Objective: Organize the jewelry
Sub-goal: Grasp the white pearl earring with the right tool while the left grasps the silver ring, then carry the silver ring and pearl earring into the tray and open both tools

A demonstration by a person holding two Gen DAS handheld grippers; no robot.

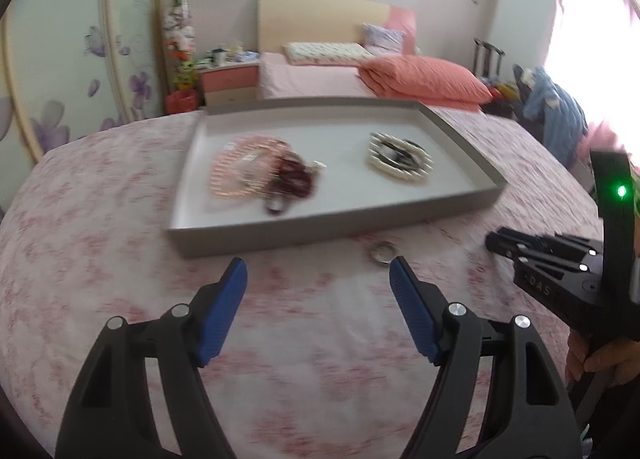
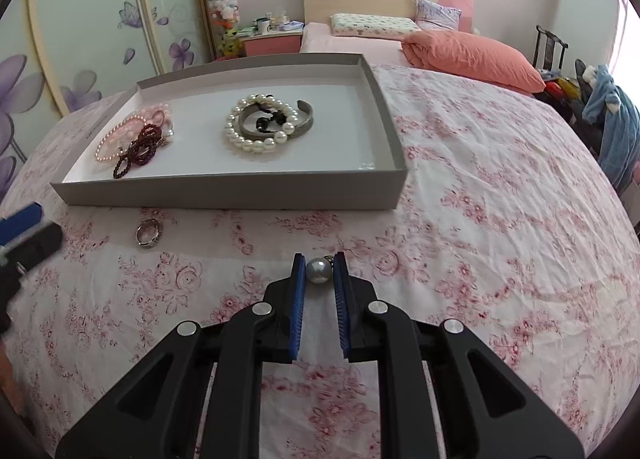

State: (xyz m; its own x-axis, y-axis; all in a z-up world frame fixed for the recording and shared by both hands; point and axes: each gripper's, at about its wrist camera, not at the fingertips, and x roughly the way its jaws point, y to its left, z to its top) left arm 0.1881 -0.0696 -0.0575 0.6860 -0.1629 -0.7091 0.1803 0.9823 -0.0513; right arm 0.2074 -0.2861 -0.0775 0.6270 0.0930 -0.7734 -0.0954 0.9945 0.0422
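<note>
Left wrist view. The left gripper [image 1: 318,277] hangs over the floral cloth [image 1: 120,259] with its jaws spread wide and nothing between them. A ring [image 1: 383,251] lies on the cloth just beyond the right fingertip, close to the near wall of the tray [image 1: 320,229]. The frame is blurred. The right gripper [image 1: 516,249] enters from the right, its tip low over the cloth; whether it holds anything cannot be told from here. To take the ring, the left gripper would probably need to shift right until the ring sits between the pads, then descend flat, since a thin band on soft cloth slips easily.

Right wrist view. The right gripper [image 2: 319,269] is narrowed onto a grey pearl [image 2: 319,270], both pads touching it, a small metal fitting at its upper right. The tray holds pink beads [image 2: 120,137], dark red beads [image 2: 140,149], a white pearl bracelet [image 2: 256,127] and a cuff [image 2: 304,121]. The pearl is round and smooth; steady pressure, a clear lift over the near wall and a low release should stop it rolling.
</note>
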